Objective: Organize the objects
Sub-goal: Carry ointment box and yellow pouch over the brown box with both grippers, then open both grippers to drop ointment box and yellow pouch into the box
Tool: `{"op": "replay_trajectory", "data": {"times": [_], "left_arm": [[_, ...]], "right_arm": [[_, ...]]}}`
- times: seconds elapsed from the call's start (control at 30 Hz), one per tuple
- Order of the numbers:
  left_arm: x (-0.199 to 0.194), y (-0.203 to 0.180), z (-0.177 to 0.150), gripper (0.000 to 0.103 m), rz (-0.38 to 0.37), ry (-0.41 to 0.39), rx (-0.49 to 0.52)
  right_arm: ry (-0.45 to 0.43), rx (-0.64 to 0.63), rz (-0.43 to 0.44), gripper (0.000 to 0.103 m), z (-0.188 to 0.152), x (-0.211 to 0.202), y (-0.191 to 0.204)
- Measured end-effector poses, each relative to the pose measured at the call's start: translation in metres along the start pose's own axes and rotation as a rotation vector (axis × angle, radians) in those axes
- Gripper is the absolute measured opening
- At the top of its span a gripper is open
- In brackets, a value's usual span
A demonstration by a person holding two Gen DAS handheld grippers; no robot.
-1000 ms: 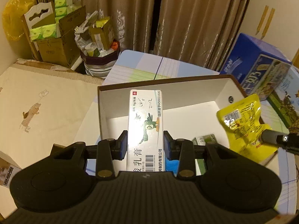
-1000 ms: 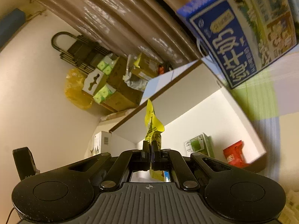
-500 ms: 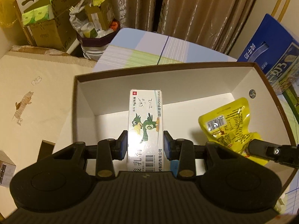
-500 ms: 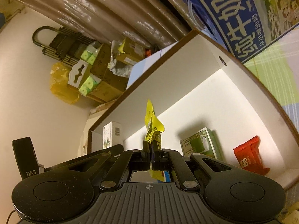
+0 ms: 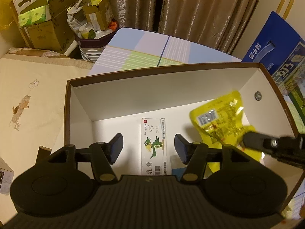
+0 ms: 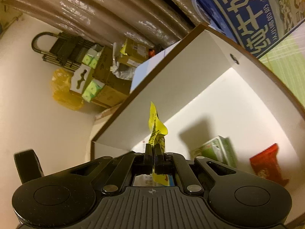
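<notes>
A bench (image 5: 133,57) under a pastel checked cloth carries a big open box (image 5: 171,95), white inside with a brown rim. Beyond its far right corner stands a blue milk carton case (image 5: 276,43) printed with white characters, close against the box wall. Brown curtains (image 5: 190,9) hang behind, and at the far left cardboard cartons (image 5: 45,26) of green tissue packs sit next to a full waste bin (image 5: 91,42).

Inside the box, a white ointment carton (image 5: 153,145) with a green bird on it lies flat on the floor, long side running away from the left camera. The left tool (image 5: 148,147) hangs over it with its fingers spread wide on either side, touching nothing.

To the right, a yellow snack pouch (image 5: 219,122) is held above the box floor, pinched at its lower edge by the right tool (image 5: 247,143), which reaches in from the right. In the right wrist view that tool (image 6: 153,152) has its fingers pressed together on the pouch (image 6: 155,126), which stands up edge-on between them.

Further along the box floor in that view sit a small green and white packet (image 6: 217,150) and, near the right wall, a red sachet (image 6: 266,162), the two apart from each other.
</notes>
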State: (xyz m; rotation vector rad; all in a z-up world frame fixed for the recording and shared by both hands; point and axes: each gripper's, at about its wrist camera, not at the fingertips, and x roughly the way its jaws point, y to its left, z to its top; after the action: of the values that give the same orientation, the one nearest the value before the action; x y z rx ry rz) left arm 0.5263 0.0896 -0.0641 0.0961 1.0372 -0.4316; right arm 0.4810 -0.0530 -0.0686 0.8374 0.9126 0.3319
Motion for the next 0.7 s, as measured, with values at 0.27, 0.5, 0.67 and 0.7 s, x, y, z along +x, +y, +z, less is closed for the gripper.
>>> {"op": "replay_trajectory", "data": {"times": [0.27, 0.5, 0.67, 0.7], "left_arm": [[-0.024, -0.002, -0.005, 0.076, 0.000, -0.045, 0.032], [-0.049, -0.002, -0.018, 0.083, -0.022, -0.056, 0.058], [-0.068, -0.006, -0.028, 0.086, -0.031, -0.066, 0.065], [-0.072, -0.006, -0.030, 0.087, -0.035, -0.069, 0.062]], "right_arm": [[-0.023, -0.124, -0.083, 0.059, -0.009, -0.012, 0.018], [-0.028, -0.314, -0.189, 0.059, -0.028, -0.033, 0.038], [-0.032, -0.369, -0.228, 0.059, -0.048, -0.045, 0.044], [-0.034, -0.373, -0.231, 0.059, -0.051, -0.047, 0.045]]}}
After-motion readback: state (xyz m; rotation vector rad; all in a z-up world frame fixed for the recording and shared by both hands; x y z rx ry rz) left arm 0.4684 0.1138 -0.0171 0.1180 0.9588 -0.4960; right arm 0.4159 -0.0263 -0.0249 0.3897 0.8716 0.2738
